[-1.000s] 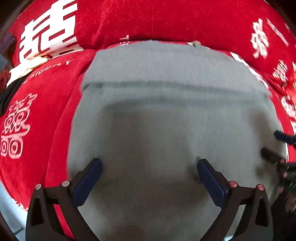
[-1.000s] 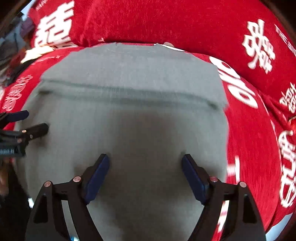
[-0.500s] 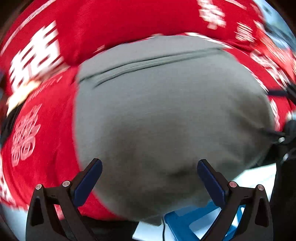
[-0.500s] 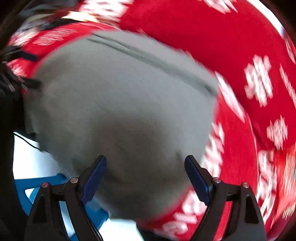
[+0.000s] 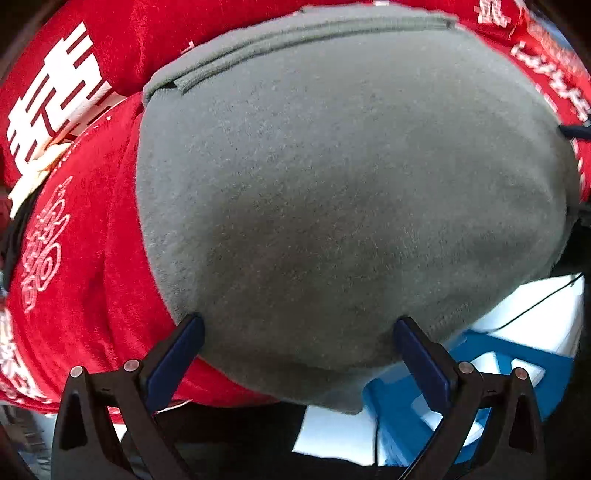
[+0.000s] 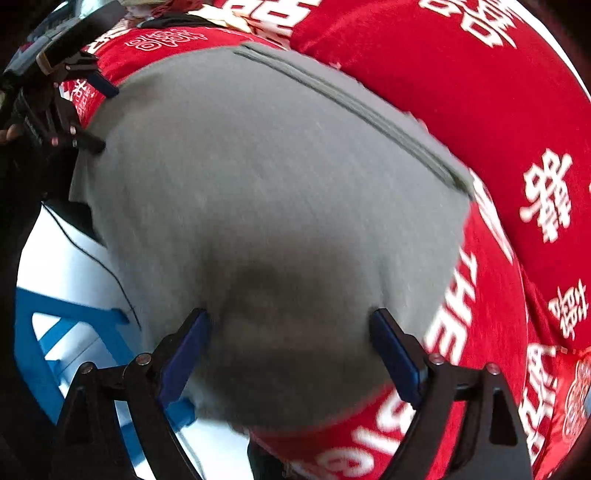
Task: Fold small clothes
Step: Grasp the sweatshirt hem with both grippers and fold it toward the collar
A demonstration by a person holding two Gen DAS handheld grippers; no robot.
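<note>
A red cloth [image 5: 85, 258] printed with white characters covers the table, and it takes up most of what there is to see. Spread flat on top of it, filling the middle of both views, is the grey garment [image 5: 332, 184], with a stitched band [image 5: 295, 33] running along its far edge. Its near edge hangs just over the table's near side, where a blue frame [image 5: 498, 369], perhaps a stool, and a pale floor show below.

The left claw [image 5: 299, 347] hangs over the garment's near left part, its jaws spread wide with nothing pinched between them. The right claw [image 6: 290, 345] hangs over the near right part; its jaws have just been opening and stand wide, with only flat cloth under them and no fold caught. From the right-hand view the left claw shows again at the garment's left edge.

To my eye this is the pause between folds: the piece lies smooth and both claws are free, lining up for a new grip. The next move seems to call for each claw to come down on an edge or corner, pinch one layer cleanly without catching the red cloth, and carry it over.
</note>
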